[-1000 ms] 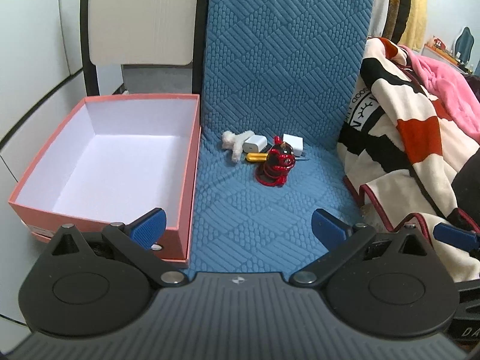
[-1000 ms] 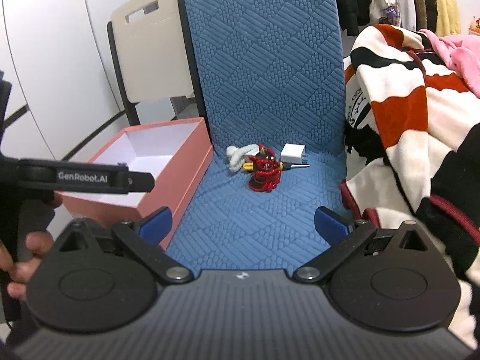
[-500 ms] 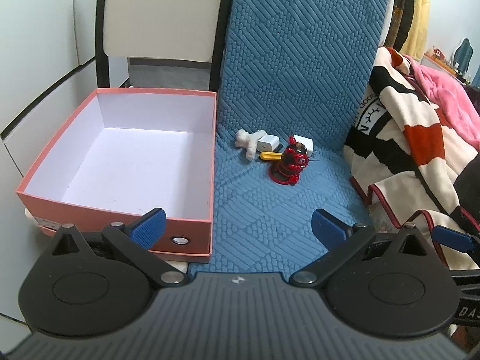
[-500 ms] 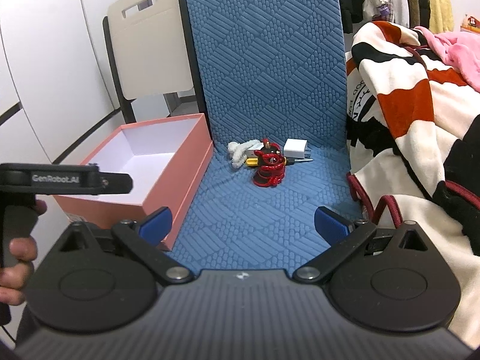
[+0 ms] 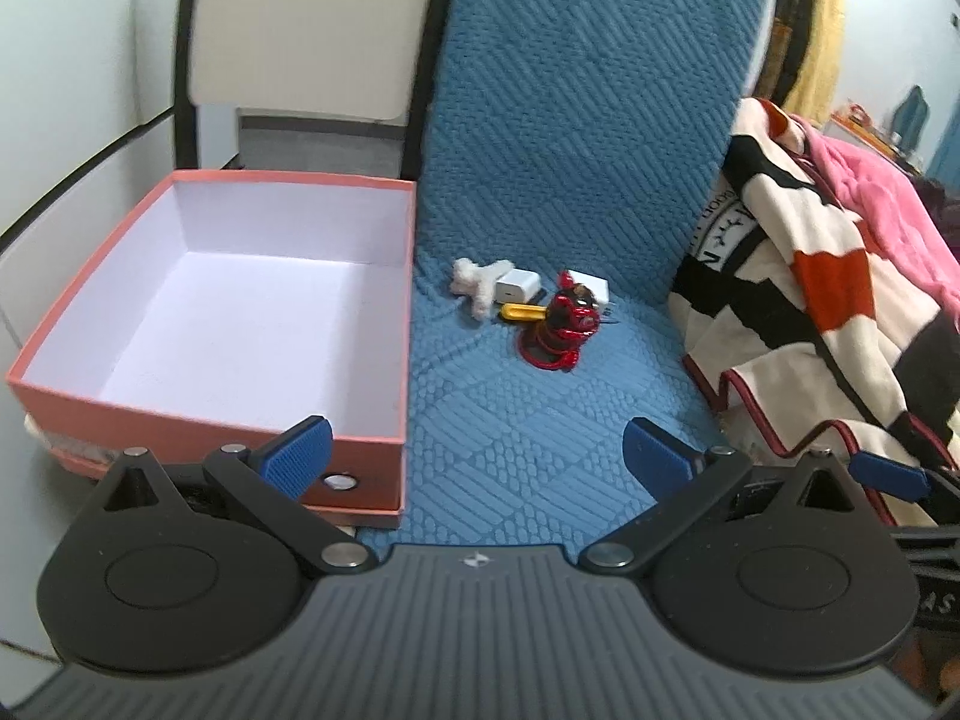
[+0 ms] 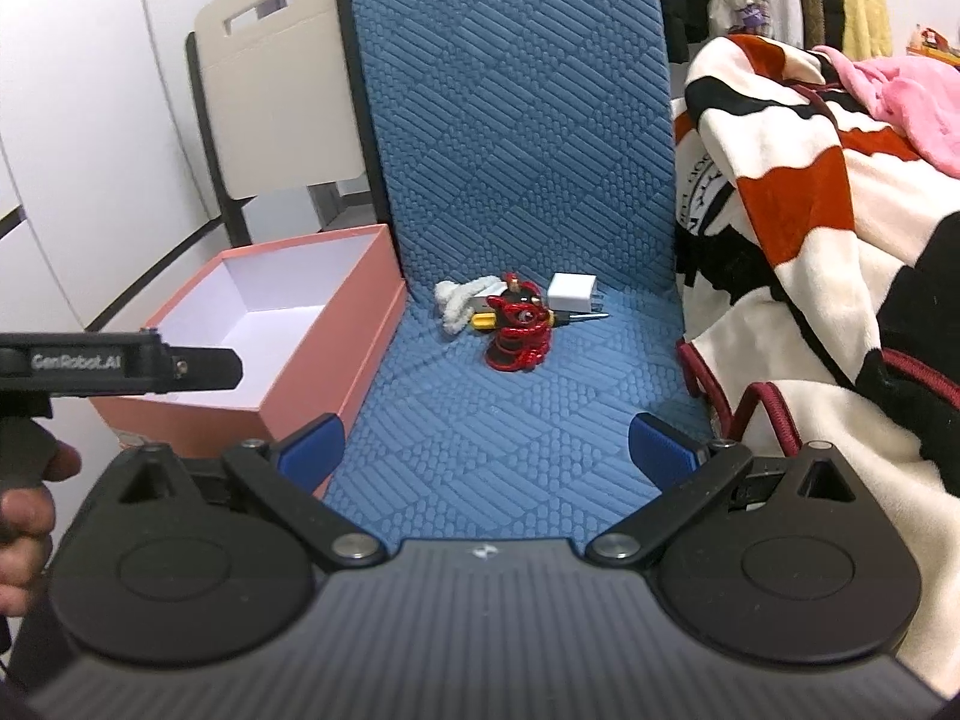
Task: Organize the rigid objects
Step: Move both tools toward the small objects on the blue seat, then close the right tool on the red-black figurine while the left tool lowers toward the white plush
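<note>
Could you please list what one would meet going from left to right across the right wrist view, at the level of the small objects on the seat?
Pink box → white plush toy → red figurine → white charger → striped blanket.

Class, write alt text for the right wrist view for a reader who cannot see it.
An open right gripper faces a small pile on a blue quilted seat: a red figurine, a white charger, a yellow-handled screwdriver and a white plush toy. An empty pink box stands left, a striped blanket right.
</note>
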The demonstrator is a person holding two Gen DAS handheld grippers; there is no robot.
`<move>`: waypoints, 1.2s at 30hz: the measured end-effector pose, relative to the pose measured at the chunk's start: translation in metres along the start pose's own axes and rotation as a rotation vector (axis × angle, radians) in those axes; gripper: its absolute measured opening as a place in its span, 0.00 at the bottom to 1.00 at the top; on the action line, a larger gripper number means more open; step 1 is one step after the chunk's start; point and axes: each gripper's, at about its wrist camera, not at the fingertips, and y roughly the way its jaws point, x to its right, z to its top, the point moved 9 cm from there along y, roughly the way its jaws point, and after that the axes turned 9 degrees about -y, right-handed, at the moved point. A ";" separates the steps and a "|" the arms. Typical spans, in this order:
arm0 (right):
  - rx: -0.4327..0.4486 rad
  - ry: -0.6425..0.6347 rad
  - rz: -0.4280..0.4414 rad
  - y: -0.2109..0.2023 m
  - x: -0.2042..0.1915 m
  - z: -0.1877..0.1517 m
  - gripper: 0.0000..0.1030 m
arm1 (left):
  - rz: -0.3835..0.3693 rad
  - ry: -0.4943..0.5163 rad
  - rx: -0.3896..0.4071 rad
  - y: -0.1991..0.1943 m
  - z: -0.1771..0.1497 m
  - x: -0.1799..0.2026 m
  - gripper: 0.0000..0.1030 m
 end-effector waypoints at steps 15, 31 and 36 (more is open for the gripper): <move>0.013 0.068 -0.076 0.037 0.026 -0.005 1.00 | -0.042 0.010 0.029 0.056 0.002 0.012 1.00; 0.037 0.151 -0.064 0.091 0.041 0.011 1.00 | -0.023 0.063 0.029 0.136 0.005 0.021 0.95; 0.076 0.189 -0.035 0.105 0.046 0.019 0.99 | -0.020 0.049 0.051 0.156 0.010 0.022 0.88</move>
